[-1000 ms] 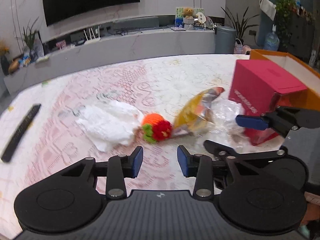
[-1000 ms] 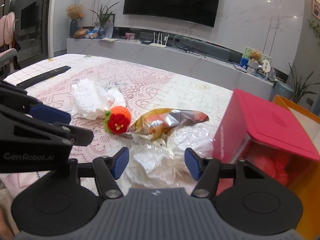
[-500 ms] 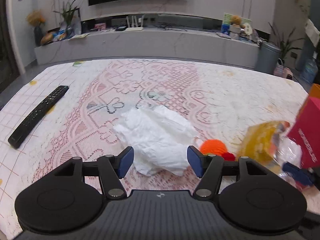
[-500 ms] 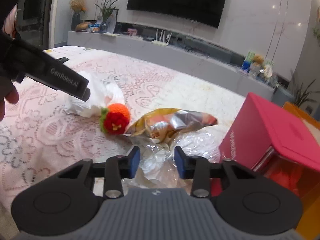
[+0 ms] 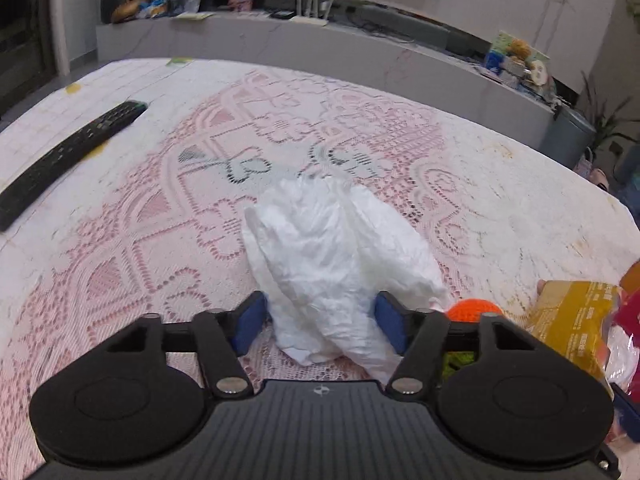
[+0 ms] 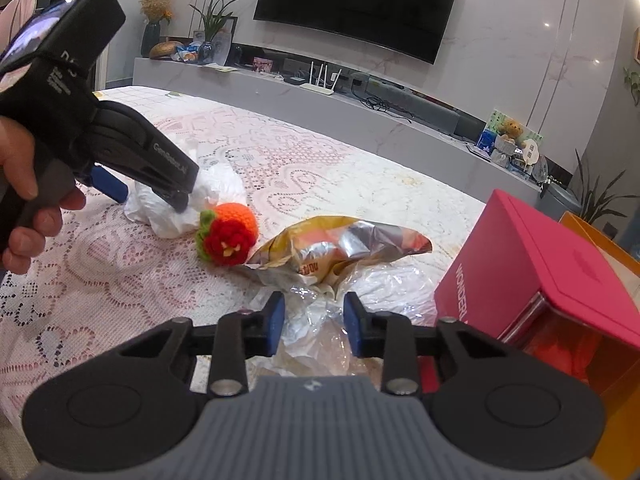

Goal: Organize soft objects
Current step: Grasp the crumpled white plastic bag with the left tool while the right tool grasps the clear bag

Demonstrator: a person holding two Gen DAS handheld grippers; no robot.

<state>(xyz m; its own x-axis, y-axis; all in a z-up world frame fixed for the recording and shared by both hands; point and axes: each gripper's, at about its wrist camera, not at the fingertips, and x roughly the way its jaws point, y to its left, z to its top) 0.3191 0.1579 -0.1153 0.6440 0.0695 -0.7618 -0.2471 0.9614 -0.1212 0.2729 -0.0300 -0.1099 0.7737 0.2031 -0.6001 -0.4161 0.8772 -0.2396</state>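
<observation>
Two grippers work over the lace tablecloth point(image 5: 120, 240). The left gripper point(image 5: 318, 322) has its fingers spread wide around the near end of the crumpled white bag point(image 5: 340, 256), not pinching it. Just right of that bag sits a knitted orange ball point(image 6: 230, 234), touching a foil snack packet point(image 6: 340, 246). The right gripper point(image 6: 314, 322), fingers parted, straddles clear plastic wrap point(image 6: 372, 292) beside the pink box point(image 6: 532, 272). A remote point(image 5: 64, 156) lies well apart.

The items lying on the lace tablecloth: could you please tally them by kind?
White crumpled bag: 1
Crocheted fruit: 1
Foil snack bag: 1
Clear plastic wrap: 1
Remote control: 1
Pink box: 1
Total: 6
</observation>
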